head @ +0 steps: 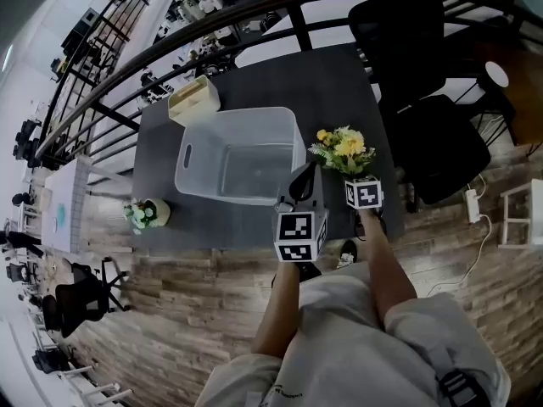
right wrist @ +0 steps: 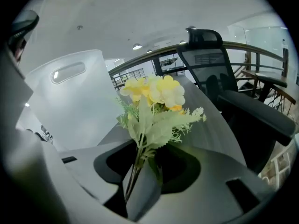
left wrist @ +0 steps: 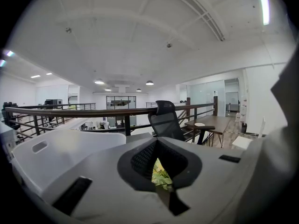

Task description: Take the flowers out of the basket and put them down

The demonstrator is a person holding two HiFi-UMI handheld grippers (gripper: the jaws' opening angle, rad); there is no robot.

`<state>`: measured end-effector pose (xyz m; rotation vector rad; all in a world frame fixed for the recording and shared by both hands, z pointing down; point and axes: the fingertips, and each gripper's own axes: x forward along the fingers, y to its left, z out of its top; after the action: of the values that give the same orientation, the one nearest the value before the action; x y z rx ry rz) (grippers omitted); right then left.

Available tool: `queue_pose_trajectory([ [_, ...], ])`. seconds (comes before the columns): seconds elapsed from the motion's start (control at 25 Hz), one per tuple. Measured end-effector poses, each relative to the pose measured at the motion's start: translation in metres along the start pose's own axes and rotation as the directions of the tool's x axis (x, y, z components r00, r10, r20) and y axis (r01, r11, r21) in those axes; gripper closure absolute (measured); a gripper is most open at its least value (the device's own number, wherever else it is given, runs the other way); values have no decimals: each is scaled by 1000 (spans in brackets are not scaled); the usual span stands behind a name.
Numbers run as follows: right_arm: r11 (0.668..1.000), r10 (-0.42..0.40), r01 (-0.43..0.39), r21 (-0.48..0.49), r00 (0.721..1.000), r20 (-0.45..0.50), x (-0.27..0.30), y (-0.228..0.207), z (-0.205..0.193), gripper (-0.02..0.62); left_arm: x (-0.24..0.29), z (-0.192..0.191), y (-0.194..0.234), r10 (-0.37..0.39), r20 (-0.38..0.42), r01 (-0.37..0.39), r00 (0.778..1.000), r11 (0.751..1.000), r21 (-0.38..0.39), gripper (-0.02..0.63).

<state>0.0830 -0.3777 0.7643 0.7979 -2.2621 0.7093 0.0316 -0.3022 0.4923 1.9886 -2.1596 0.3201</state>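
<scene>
A bunch of yellow flowers [head: 344, 147] with green leaves lies on the dark grey table [head: 331, 83], just right of the clear plastic basket [head: 195, 155]. My right gripper [head: 355, 176] is directly behind the bunch. In the right gripper view the flowers [right wrist: 154, 94] stand up from the right gripper [right wrist: 140, 171]. Its jaws are parted, the stems lie between them and a dark gap shows beside the stems. My left gripper [head: 307, 172] is shut and holds nothing, at the basket's front right corner. Through the slit of the left gripper [left wrist: 157, 148] I see a bit of green foliage.
A second small flower bunch in a cream pot [head: 146, 214] sits at the table's front left edge. A pale wooden box [head: 193, 100] stands behind the basket. Black office chairs [head: 433, 134] crowd the table's right side, and a railing [head: 254, 11] runs behind.
</scene>
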Motion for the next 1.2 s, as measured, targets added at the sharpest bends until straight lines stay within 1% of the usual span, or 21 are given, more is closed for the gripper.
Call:
queue_pose_trajectory([
  [0.12, 1000, 30, -30, 7, 999, 16, -5, 2, 4, 384, -11, -3, 0, 25, -2, -25, 1000, 1000, -20, 584],
  [0.24, 999, 53, -52, -9, 998, 26, -10, 6, 10, 374, -18, -7, 5, 49, -12, -49, 999, 998, -26, 584],
  [0.4, 995, 85, -85, -50, 996, 2, -17, 14, 5, 356, -25, -23, 15, 84, -33, -86, 996, 995, -55, 584],
  [0.48, 993, 105, -105, -60, 994, 0, -24, 18, 7, 333, -29, -25, 16, 96, -31, -98, 995, 993, -61, 584],
  [0.64, 990, 124, -122, -70, 992, 32, -43, 18, 15, 328, -41, -21, 6, 103, -18, -104, 994, 993, -51, 584],
  [0.68, 988, 141, -137, -74, 989, 49, -49, 19, 20, 328, -46, -19, 3, 109, -15, -109, 994, 993, -51, 584],
  [0.8, 972, 219, -206, -110, 969, 117, -74, 31, 40, 325, -69, -14, -4, 143, -5, -143, 990, 987, -69, 584],
  [0.92, 956, 263, -231, -181, 948, 178, -107, 44, 49, 328, -102, -21, -7, 205, -1, -204, 979, 974, -95, 584],
  [1.0, 941, 290, -241, -237, 936, 199, -127, 57, 40, 328, -127, -33, -9, 249, -8, -248, 968, 961, -123, 584],
  [1.08, 926, 315, -250, -283, 925, 211, -146, 66, 28, 330, -150, -43, -20, 277, -16, -277, 961, 951, -135, 584],
  [1.2, 916, 328, -244, -317, 912, 245, -179, 69, 15, 330, -177, -54, -44, 311, -11, -309, 950, 939, -151, 584],
])
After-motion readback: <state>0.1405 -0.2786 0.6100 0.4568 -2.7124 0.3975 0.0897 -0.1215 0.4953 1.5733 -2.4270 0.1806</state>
